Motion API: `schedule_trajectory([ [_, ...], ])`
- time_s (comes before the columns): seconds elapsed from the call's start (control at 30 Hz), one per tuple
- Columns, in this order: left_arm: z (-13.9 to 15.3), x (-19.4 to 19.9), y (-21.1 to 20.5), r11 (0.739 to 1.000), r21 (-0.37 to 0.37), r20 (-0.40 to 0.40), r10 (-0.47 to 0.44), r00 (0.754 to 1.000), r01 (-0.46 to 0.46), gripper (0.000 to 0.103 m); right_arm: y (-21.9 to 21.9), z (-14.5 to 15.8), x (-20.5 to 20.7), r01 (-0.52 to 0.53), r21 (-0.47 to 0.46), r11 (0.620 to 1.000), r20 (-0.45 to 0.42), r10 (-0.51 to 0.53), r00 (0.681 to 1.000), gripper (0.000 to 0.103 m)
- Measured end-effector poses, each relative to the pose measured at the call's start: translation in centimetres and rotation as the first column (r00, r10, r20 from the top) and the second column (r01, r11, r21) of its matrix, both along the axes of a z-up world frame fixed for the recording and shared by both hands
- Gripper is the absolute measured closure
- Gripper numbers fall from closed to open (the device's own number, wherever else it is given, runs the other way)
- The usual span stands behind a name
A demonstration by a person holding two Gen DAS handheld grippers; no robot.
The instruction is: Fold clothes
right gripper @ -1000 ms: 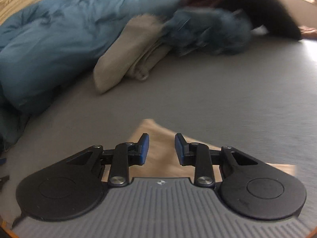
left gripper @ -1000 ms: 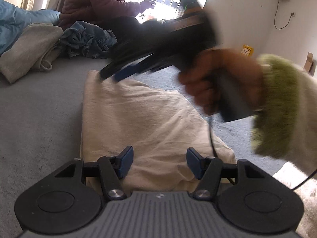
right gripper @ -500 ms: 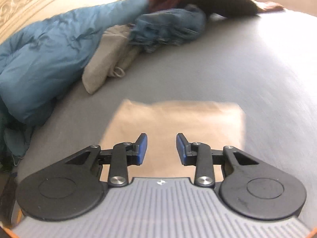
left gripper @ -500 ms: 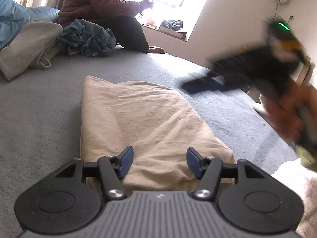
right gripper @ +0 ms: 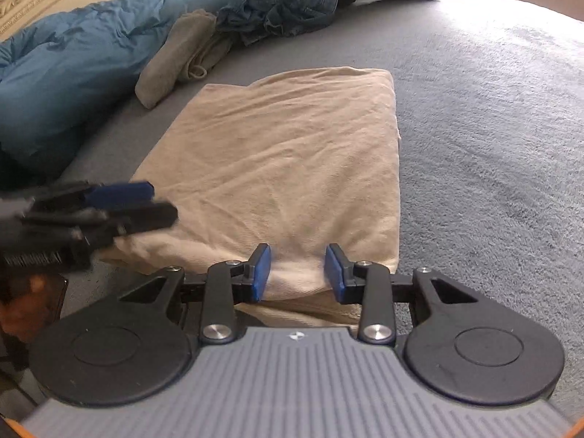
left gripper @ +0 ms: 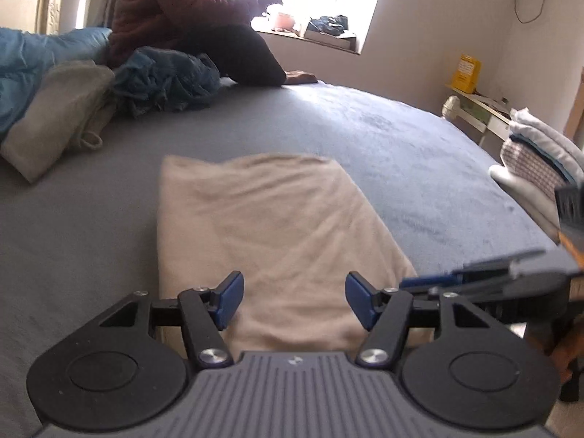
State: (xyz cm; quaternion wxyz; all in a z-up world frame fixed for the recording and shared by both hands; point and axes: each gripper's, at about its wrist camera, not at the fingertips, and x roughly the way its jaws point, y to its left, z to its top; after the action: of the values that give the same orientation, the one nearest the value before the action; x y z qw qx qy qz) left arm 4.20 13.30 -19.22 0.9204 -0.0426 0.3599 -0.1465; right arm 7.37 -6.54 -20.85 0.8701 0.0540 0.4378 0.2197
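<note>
Beige cloth (left gripper: pixel 277 226), folded into a long rectangle, lies flat on the grey bed (left gripper: pixel 419 153), and everything else in the room sits around it. Just short of the cloth's near edge, the left gripper (left gripper: pixel 293 299) hangs with its blue pads wide apart, holding nothing. At the near right corner of the cloth, the right gripper (right gripper: pixel 297 271) also stands spread, its pads either side of the hem without pinching it. From the left camera the right gripper shows as a blur off the cloth's right corner.

Beyond the far left corner of the cloth lie a grey garment (left gripper: pixel 58 116) and crumpled denim (left gripper: pixel 164 84), with a blue quilt (right gripper: pixel 73 69) behind them. Farther past the cloth's far end, a person (left gripper: pixel 189 14) in a dark red jacket sits by the window. Off the cloth's right side, a stack of folded clothes (left gripper: pixel 536 153) rests at the bed's edge.
</note>
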Motion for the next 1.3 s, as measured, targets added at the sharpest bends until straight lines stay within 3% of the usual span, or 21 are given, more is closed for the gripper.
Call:
schedule_trajectory([
  [0.17, -0.6, 2.2, -1.2, 0.993, 0.102, -0.133, 0.071, 0.989, -0.057, 0.034, -0.2, -0.2, 0.3, 0.008, 0.025, 1.0, -0.004, -0.008, 1.0, 0.07],
  [0.5, -0.8, 2.8, -3.2, 0.976, 0.205, -0.171, 0.101, 0.98, -0.065, 0.02, -0.8, -0.2, 0.2, 0.017, 0.053, 0.998, -0.02, -0.016, 1.0, 0.069],
  [1.3, -0.6, 3.4, -4.1, 0.966, 0.247, -0.197, 0.125, 0.972, -0.074, 0.016, -0.8, -0.3, 0.4, 0.018, 0.062, 0.998, -0.025, -0.017, 1.0, 0.068],
])
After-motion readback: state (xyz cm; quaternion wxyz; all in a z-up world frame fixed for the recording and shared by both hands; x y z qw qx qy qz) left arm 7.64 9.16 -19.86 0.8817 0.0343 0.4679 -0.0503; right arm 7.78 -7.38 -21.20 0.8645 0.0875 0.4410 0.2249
